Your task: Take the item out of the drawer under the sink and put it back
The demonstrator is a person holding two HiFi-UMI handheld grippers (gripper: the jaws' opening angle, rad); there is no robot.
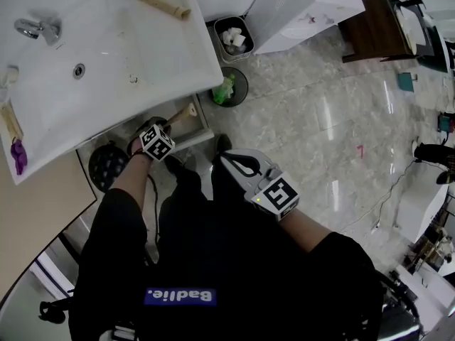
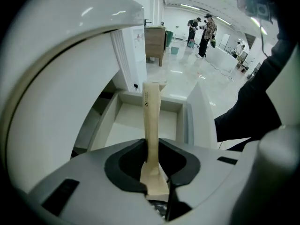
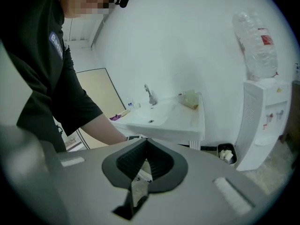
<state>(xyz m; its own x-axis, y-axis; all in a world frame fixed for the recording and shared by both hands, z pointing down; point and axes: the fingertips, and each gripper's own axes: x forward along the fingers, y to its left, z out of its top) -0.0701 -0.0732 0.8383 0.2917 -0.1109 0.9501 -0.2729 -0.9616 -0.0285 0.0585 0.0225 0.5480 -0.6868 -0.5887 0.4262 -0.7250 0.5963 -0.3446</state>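
Jaws of the left gripper [image 2: 155,187] stand partly closed and pinch the flattened near end of a tan packet [image 2: 151,125]. That is a firm end-grip, probably chosen so the slim body stays free to clear the drawer walls.

From the pinch, the packet runs straight out along the gripper's own line. Its long axis points away from the jaws and its far tip hangs over the open drawer [image 2: 125,125]. It is off the drawer floor, held above it in the air, tucked below the rim of the sink [image 2: 56,74]. In the head view it slants up and to the right from the gripper and pokes out past the sink's edge.

By my reading this is the take-out half, with the return into the drawer yet to come. Keeping the packet in line with the drawer's depth should make that easy.

Over on the other side, the right gripper [image 3: 138,182] has its jaws brought together, and I can make out nothing held. It is parked near the person's body, well clear of the drawer. It looks like a spare hand, kept back so the left has room.
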